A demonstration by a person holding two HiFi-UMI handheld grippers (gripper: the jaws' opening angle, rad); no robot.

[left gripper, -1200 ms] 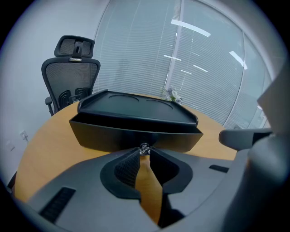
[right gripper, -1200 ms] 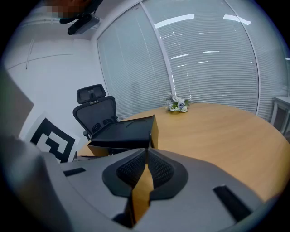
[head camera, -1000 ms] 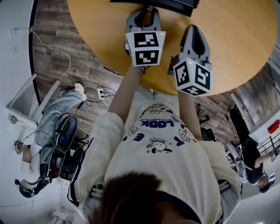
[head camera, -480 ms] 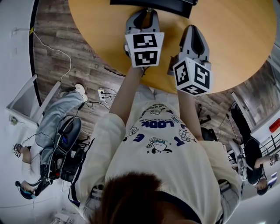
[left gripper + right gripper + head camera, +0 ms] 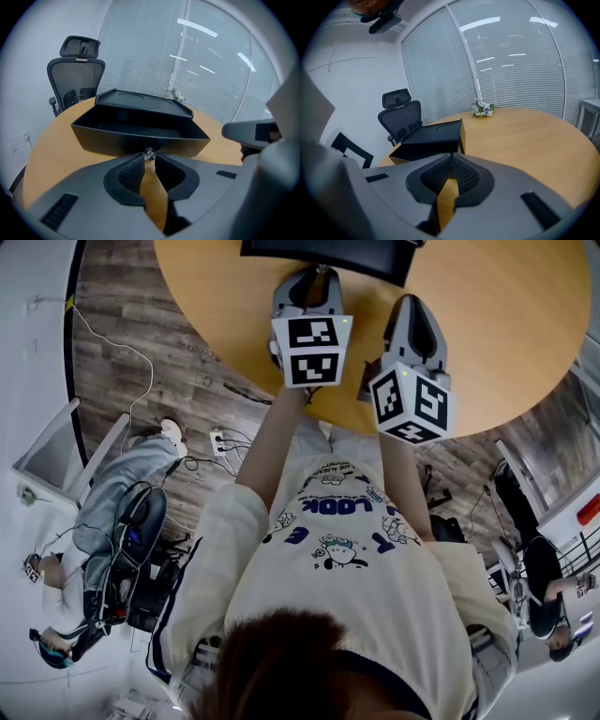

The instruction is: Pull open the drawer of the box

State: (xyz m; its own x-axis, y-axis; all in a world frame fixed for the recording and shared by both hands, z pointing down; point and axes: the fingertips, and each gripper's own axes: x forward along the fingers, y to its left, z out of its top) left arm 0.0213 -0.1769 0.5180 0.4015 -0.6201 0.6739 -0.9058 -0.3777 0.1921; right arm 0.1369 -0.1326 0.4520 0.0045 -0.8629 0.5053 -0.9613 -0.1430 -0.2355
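Pinching drawer knob (image 5: pixel 149 153), left gripper (image 5: pixel 149 158) — right gripper (image 5: pixel 451 157) pressed together, box (image 5: pixel 328 254) cut off in head view.

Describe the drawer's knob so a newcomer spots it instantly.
On the round wooden table sits a black box with its drawer pulled out. At the middle of the drawer's front is the knob, pinched in the left gripper: small, shiny, the only pale thing on the black.
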